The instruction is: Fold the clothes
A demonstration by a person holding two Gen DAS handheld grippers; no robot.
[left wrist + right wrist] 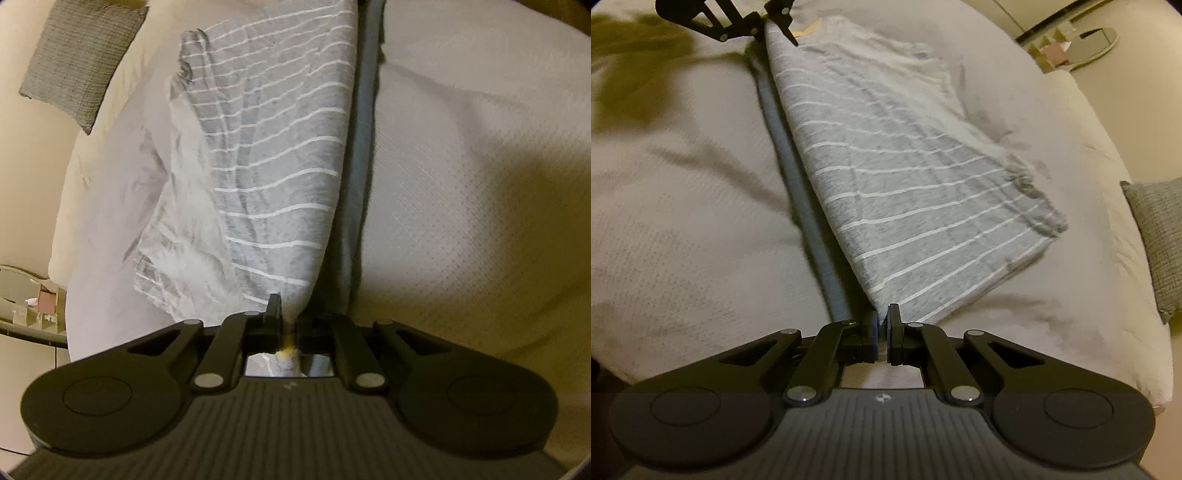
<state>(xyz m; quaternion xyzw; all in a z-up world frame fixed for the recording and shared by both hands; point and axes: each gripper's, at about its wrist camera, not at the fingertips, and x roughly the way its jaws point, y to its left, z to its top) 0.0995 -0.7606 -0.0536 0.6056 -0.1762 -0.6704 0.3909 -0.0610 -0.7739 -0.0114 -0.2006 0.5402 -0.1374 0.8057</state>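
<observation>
Both tools are pinching the same grey striped shirt (916, 192), which is lying on the bed (683, 229) toward the side where the bed's edge is falling away to the floor. The right tool (883, 325) is clamping one end of the shirt's long raised edge between its closed jaws; the left tool (286, 317) is clamping the other end, the cloth bunching between its jaws. In the right wrist view the left tool is showing at the far end of that same edge, so the fabric is running taut between the two grips, with a darker strip, probably shadow or an under layer, showing beneath it.

The step in hand is looking like a lengthwise fold. To do it well, both tools should be travelling together at equal height, keeping the edge straight and under light tension, then lowering it so it is lining up with the opposite side, where a crumpled sleeve (184, 236) is lying loose and may be bunching under the fold. Uneven pull would be skewing the stripes.

A grey textured cushion (81, 62) is sitting near the bed's far corner, well apart from the shirt. Beyond the bed's edge some small clutter (1067, 44) is standing on the floor or on low furniture; I cannot tell what it is. Nothing is blocking the fold's path.
</observation>
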